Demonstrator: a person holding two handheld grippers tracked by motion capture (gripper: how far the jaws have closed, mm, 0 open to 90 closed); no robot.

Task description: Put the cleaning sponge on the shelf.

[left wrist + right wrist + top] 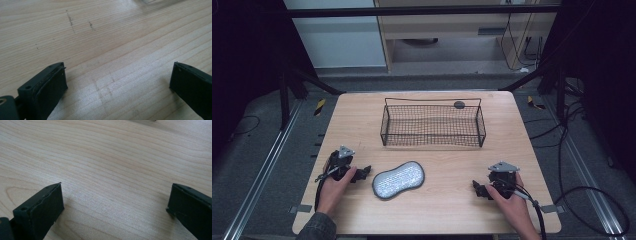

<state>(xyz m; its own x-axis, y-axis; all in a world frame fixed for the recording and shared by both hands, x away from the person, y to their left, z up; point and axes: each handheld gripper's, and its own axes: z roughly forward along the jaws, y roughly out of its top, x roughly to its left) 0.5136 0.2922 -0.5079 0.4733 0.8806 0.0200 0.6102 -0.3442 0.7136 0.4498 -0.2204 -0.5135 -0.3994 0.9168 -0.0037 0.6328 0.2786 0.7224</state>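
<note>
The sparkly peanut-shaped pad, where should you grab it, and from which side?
Probably at its narrow waist. The pad lies flat on the table, pinched in the middle, so open jaws fit across it from above. The left hand-held gripper sits open just beside its left lobe, so it is likely the easier one.

Right gripper [115, 202]: two black jaws, lower left and lower right of the frame, set wide apart. Pale wood-grain counter [112, 157] between and beyond them.
</note>
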